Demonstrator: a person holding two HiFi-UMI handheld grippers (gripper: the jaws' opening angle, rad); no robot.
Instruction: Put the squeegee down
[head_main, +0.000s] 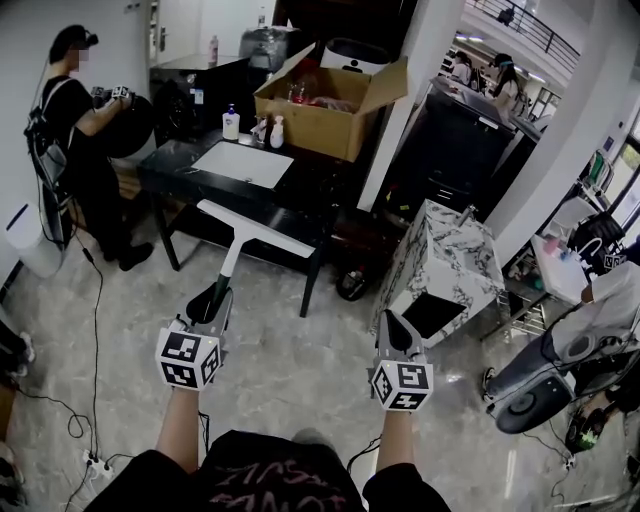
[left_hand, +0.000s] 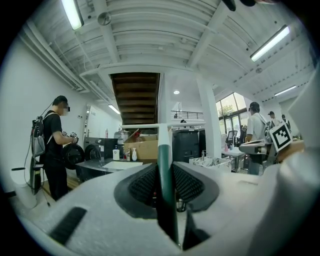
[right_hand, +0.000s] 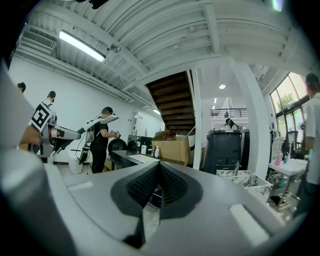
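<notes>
A squeegee (head_main: 233, 253) with a long white blade and a green-and-white handle is held out in front of me, above the floor. My left gripper (head_main: 217, 300) is shut on its handle. In the left gripper view the green handle (left_hand: 164, 172) stands clamped between the two black pads, and the blade (left_hand: 145, 125) lies crosswise above it. My right gripper (head_main: 397, 323) hangs to the right, shut with nothing in it; its pads (right_hand: 150, 184) meet in the right gripper view. The black table (head_main: 170, 170) lies just beyond the squeegee.
On the table lie a white board (head_main: 243, 163), several bottles (head_main: 231, 122) and an open cardboard box (head_main: 325, 112). A marble-patterned cabinet (head_main: 452, 262) stands to the right. A person (head_main: 78, 140) works at the table's left end. Cables (head_main: 95, 330) run across the floor.
</notes>
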